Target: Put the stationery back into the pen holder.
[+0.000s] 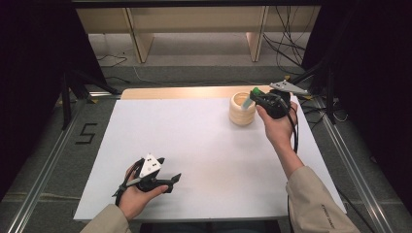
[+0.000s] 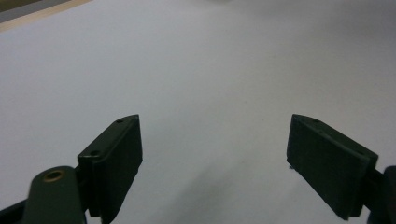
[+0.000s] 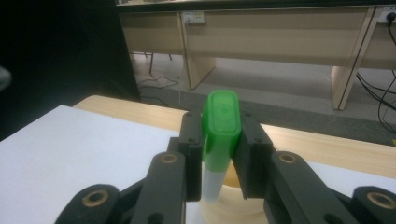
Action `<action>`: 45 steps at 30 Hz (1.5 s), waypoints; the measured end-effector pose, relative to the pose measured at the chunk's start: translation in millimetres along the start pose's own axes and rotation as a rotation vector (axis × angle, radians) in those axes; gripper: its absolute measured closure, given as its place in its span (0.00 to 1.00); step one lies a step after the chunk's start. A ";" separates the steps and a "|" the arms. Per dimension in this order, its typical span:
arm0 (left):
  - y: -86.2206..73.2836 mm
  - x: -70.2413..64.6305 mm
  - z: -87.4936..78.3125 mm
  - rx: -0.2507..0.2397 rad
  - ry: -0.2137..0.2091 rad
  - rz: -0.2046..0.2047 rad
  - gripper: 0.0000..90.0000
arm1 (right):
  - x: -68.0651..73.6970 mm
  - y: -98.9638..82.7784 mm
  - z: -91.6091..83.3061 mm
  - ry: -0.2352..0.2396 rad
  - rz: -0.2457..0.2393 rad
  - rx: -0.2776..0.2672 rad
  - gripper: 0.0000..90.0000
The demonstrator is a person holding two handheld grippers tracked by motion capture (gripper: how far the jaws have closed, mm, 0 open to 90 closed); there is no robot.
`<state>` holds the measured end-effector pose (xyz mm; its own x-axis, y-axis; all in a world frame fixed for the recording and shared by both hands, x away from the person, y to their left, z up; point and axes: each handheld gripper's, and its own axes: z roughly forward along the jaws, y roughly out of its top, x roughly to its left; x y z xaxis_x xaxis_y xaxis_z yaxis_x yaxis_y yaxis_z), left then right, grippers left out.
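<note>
High view: the right claw (image 1: 253, 98) is at about 1 o'clock on the white surface (image 1: 194, 160), just above the round wooden holder (image 1: 242, 109).
Right gripper view: the right claw (image 3: 220, 154) is clenched on a marker with a green cap (image 3: 221, 122). The pads squeeze the cap from both sides. The white body of the marker hangs down over the mouth of the wooden holder (image 3: 231, 209).
Where the marker is: in the right claw, tip down, over the holder at 1 o'clock. I cannot tell if the tip is inside yet.
Left claw: in the high view the left claw (image 1: 170, 182) is at about 7 o'clock, low near the surface. In the left gripper view the left claw (image 2: 215, 163) is released, jaws wide apart, nothing between them.
How to do it well: I think the marker should stay straight up over the middle of the hole. Move slow. Do not bump the rim, or the holder may tip.
Writing: a black mark like the number 5 (image 1: 86, 133) is on the floor at 9 o'clock. The sleeve (image 1: 318, 204) has tiny words, too small to read.
</note>
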<state>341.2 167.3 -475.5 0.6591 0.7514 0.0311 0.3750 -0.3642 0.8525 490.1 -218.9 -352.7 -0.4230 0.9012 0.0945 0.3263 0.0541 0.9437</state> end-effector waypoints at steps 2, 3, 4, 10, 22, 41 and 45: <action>-0.1 0.0 0.0 0.001 0.001 0.000 0.20 | -1.6 0.5 1.7 -0.006 0.003 -0.001 0.83; -0.2 0.0 0.1 0.001 0.000 -0.001 0.20 | -2.1 0.6 2.5 -0.008 0.006 0.000 0.83; -0.2 0.2 0.1 0.002 0.000 0.000 0.20 | -2.8 0.7 3.2 -0.010 0.006 0.000 0.83; -0.2 0.1 0.1 0.001 0.001 -0.001 0.20 | -4.8 3.6 6.0 -0.020 0.014 -0.007 0.83; -0.2 0.6 0.3 0.004 -0.001 -0.001 0.20 | -6.6 5.5 14.4 -0.043 0.008 -0.006 0.83; -0.9 1.2 1.3 0.006 -0.001 -0.002 0.20 | -11.1 -0.7 28.0 -0.071 0.004 0.016 0.83; -1.4 1.4 1.7 0.006 -0.002 -0.006 0.20 | -10.5 -1.8 31.3 -0.075 -0.003 0.016 0.83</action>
<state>342.7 167.9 -477.5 0.6585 0.7522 0.0251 0.3827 -0.3635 0.8494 520.4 -215.0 -365.3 -0.3593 0.9308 0.0672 0.3392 0.0632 0.9386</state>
